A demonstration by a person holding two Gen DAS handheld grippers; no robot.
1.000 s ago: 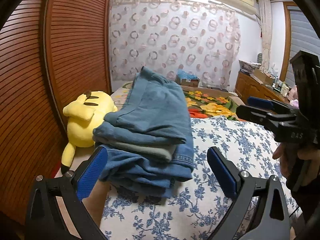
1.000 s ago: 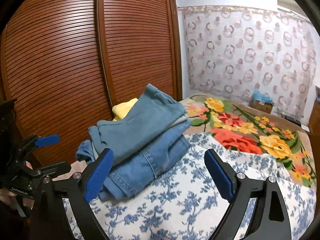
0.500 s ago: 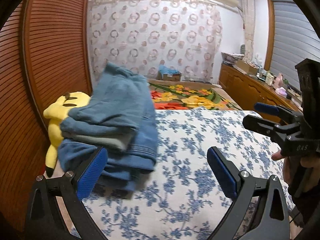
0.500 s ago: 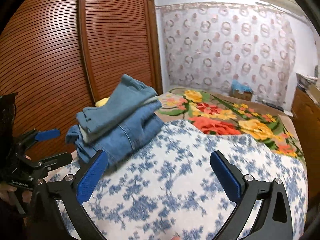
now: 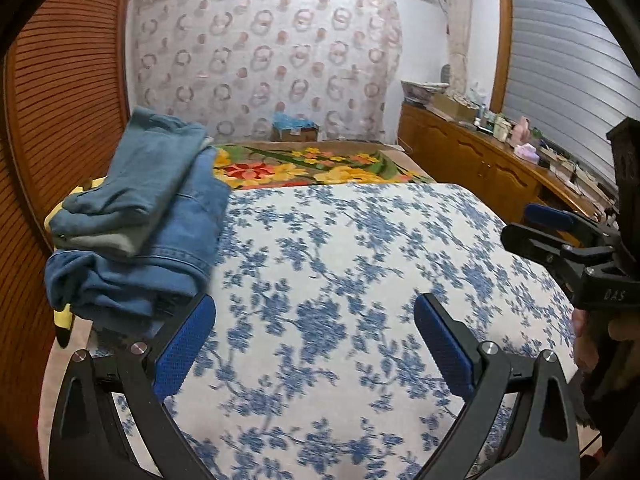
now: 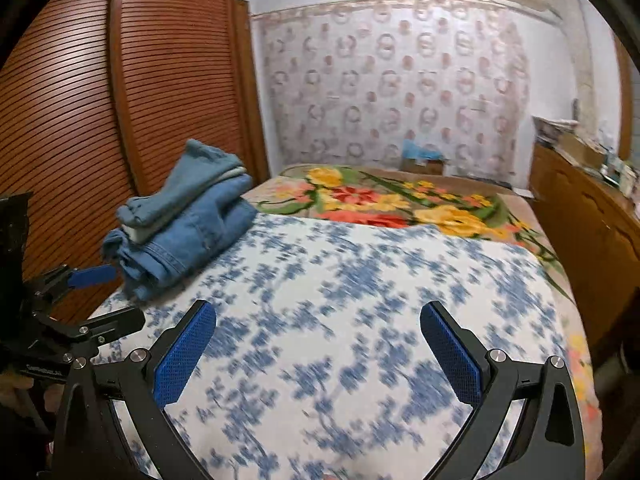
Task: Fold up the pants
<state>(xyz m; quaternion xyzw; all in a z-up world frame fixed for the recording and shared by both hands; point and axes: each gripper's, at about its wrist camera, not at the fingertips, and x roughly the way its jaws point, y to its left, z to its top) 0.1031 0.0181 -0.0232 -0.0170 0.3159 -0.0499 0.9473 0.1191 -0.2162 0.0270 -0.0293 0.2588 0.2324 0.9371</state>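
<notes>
A stack of folded pants (image 5: 140, 220), mostly blue denim with a grey-green pair in the middle, lies at the left edge of the bed; the right wrist view shows the stack (image 6: 188, 232) at the left too. My left gripper (image 5: 314, 308) is open over the blue-flowered sheet (image 5: 340, 240), to the right of the stack, with nothing between its pads. My right gripper (image 6: 316, 312) is also wide open and empty above the sheet (image 6: 360, 280). Each view shows the other gripper at its edge: the right gripper (image 5: 528, 226) and the left gripper (image 6: 116, 296).
A yellow plush toy (image 5: 64, 320) peeks out behind the stack, against brown louvred wardrobe doors (image 6: 80, 120). A bright flowered blanket (image 5: 320, 168) covers the far half of the bed. A cluttered wooden cabinet (image 5: 480, 164) runs along the right wall; a cardboard box (image 5: 296, 132) stands by the curtain.
Both grippers have swung right, away from the pants stack, which now sits further left in both views. Both stay open and empty.
</notes>
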